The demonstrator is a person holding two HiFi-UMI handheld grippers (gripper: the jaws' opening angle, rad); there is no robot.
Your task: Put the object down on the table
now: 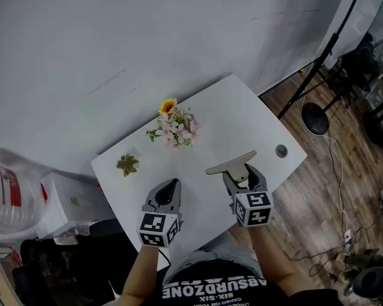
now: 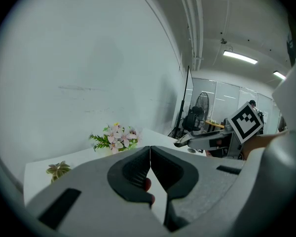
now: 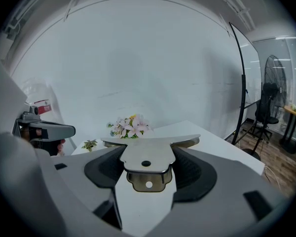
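My right gripper (image 1: 240, 171) is shut on a flat T-shaped metal scraper (image 1: 230, 163); its wide blade points away from me, above the white table (image 1: 210, 120). In the right gripper view the scraper (image 3: 147, 154) lies clamped between the dark pads (image 3: 195, 174), its blade edge level. My left gripper (image 1: 169, 190) hovers over the table's near left part, shut with nothing in it; in the left gripper view its fingertips (image 2: 150, 154) meet.
A bunch of artificial flowers (image 1: 173, 125) lies at the table's far middle. A small leafy sprig (image 1: 127, 164) rests at the left. A round grommet (image 1: 281, 150) marks the right corner. Boxes (image 1: 67, 203) stand left of the table; a lamp stand (image 1: 314, 116) stands right.
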